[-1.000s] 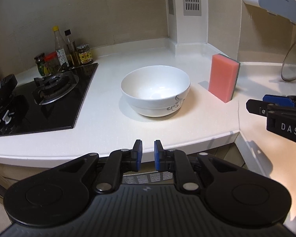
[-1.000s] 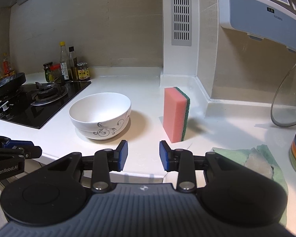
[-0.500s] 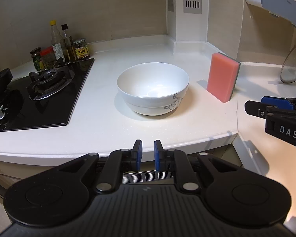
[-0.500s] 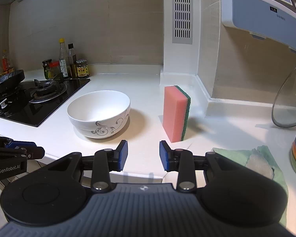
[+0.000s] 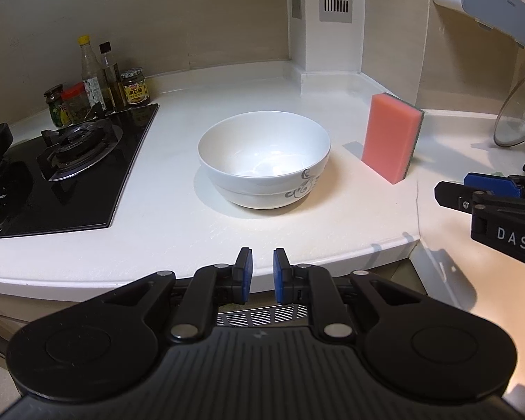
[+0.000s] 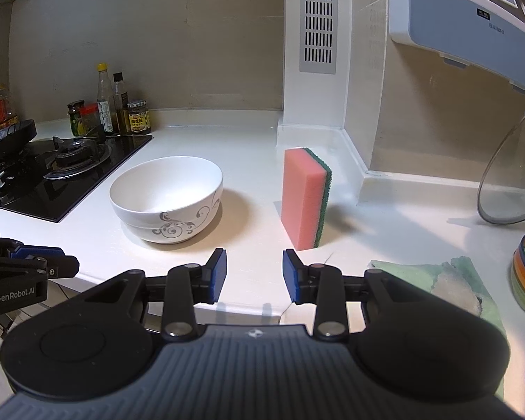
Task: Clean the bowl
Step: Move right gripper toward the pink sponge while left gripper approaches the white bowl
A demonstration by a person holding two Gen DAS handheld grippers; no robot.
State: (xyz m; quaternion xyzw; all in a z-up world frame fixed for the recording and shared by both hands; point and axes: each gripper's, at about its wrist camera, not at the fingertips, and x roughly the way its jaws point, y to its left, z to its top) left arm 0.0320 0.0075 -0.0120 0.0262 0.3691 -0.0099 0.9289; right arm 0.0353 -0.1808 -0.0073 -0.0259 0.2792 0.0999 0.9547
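Nothing shifted since earlier: bowl (image 5: 264, 159) upright beside standing sponge (image 5: 390, 136); left gripper (image 5: 261, 271) and right gripper (image 6: 253, 274) both parted, empty.

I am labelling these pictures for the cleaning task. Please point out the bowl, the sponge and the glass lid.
bowl (image 6: 146, 192): right wrist view, on its white inner wall.
sponge (image 6: 302, 196): right wrist view, on its pink broad face.
glass lid (image 5: 518, 119): left wrist view, on its clear glass.
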